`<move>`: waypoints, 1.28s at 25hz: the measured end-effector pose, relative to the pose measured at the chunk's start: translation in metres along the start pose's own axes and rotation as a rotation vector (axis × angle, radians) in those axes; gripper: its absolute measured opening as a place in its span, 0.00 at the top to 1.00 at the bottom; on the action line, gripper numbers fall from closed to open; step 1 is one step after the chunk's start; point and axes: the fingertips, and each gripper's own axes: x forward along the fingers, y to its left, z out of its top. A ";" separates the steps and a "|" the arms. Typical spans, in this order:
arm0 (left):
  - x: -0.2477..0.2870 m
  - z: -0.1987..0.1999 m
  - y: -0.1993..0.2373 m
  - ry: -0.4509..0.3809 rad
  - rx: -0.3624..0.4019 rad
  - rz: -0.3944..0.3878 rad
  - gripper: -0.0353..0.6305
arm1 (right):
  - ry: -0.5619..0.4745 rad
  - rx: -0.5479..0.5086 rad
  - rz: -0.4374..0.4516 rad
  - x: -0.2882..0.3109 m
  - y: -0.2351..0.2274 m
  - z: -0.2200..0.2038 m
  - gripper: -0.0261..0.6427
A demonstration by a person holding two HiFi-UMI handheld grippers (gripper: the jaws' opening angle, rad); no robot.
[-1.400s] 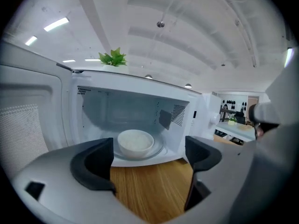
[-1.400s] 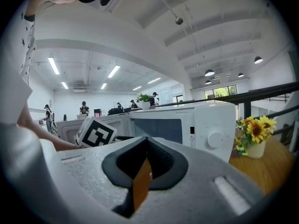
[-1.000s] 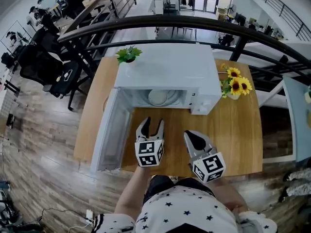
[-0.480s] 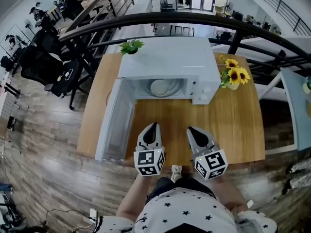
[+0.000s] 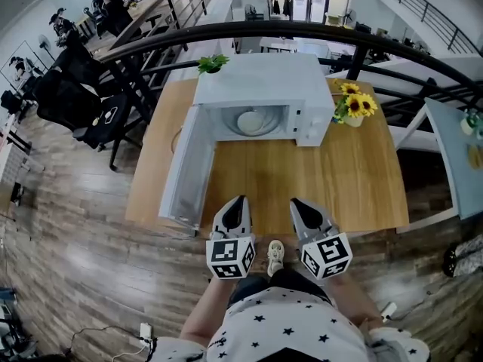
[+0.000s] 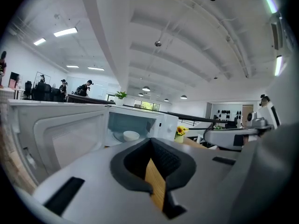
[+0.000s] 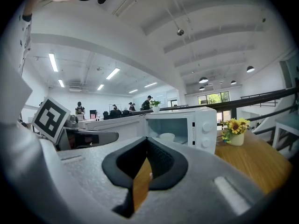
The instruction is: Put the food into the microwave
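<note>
Because the door (image 5: 189, 164) stands swung wide at the left of the microwave (image 5: 260, 78), the cavity faces the person with nothing across its mouth. Just right of the door's free edge, the left tool (image 5: 240, 201) hangs over the near edge of the counter (image 5: 302, 179), well apart from the oven. Its jaws are pressed together with nothing between them, and only a sliver of wood shows through the gap behind the tips. My guess is that it is held back there because its work at the cavity is over.

Inside, at the middle of the oven floor, sits the white bowl (image 5: 251, 121), so the food is already where the task wants it. It is round, so it has no long axis; it stands upright with its rim upward, and what it holds is too small to tell.

Further right, the right tool (image 5: 300, 204) is level with the left one, also closed and empty, and points toward the oven front. Sunflowers (image 5: 353, 105) stand just beside the microwave's right wall, clear of the door's swing.
</note>
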 end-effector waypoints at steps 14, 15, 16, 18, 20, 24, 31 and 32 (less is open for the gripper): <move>-0.090 -0.019 -0.019 0.012 -0.016 -0.041 0.94 | -0.026 -0.025 -0.011 -0.061 0.061 -0.012 0.95; -0.095 -0.021 -0.021 0.012 -0.015 -0.044 0.94 | -0.027 -0.026 -0.010 -0.066 0.064 -0.014 0.95; -0.100 -0.024 -0.023 0.011 -0.014 -0.046 0.94 | -0.028 -0.028 -0.008 -0.070 0.067 -0.016 0.95; -0.109 -0.027 -0.026 0.006 -0.013 -0.048 0.94 | -0.025 -0.031 -0.004 -0.078 0.073 -0.021 0.95; -0.118 -0.028 -0.028 0.002 -0.014 -0.051 0.94 | -0.024 -0.035 0.000 -0.084 0.079 -0.023 0.95; -0.130 -0.029 -0.030 0.004 -0.016 -0.070 0.94 | -0.030 -0.037 0.006 -0.090 0.088 -0.024 0.95; -0.144 -0.037 -0.029 0.011 -0.025 -0.062 0.94 | -0.026 -0.047 0.030 -0.095 0.100 -0.028 0.95; -0.145 -0.037 -0.028 0.012 -0.024 -0.060 0.94 | -0.026 -0.047 0.033 -0.095 0.100 -0.028 0.95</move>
